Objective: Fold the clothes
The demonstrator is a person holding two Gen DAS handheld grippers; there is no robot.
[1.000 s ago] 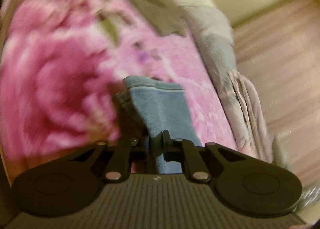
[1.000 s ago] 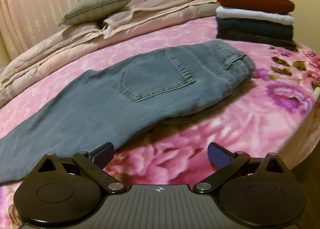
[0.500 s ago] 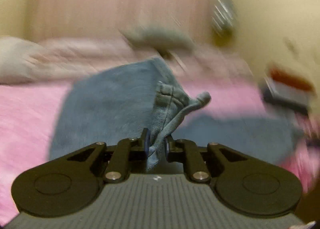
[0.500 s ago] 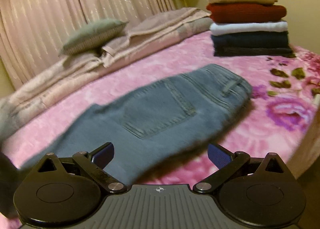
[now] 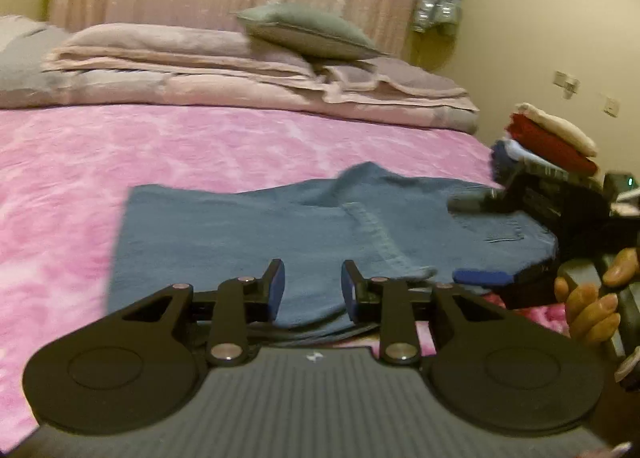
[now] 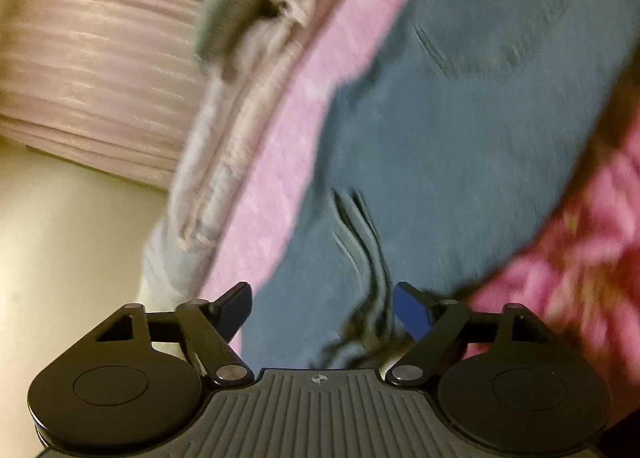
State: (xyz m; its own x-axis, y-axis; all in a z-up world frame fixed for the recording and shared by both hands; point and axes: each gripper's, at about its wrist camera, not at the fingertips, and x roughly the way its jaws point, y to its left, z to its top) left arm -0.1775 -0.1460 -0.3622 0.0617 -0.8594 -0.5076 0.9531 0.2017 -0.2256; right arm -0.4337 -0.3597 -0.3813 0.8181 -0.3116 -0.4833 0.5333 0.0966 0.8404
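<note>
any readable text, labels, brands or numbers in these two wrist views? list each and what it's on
No readable text in either view.
Left claw body: a small white mark on the ribbed grey housing, a symbol, not letters.
Right claw body: a small crosshair-style mark, also no letters.
Jeans: no tag or brand patch visible.
Wall plates: too small and blurred to show any marking.

Blue denim jeans [image 5: 248,226] on a pink floral bedspread [image 5: 200,146].

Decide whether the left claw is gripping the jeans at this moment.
Apart. The left wrist view shows the left claw with jaws open and the jeans lying flat on the bed beyond, unclamped.
</note>
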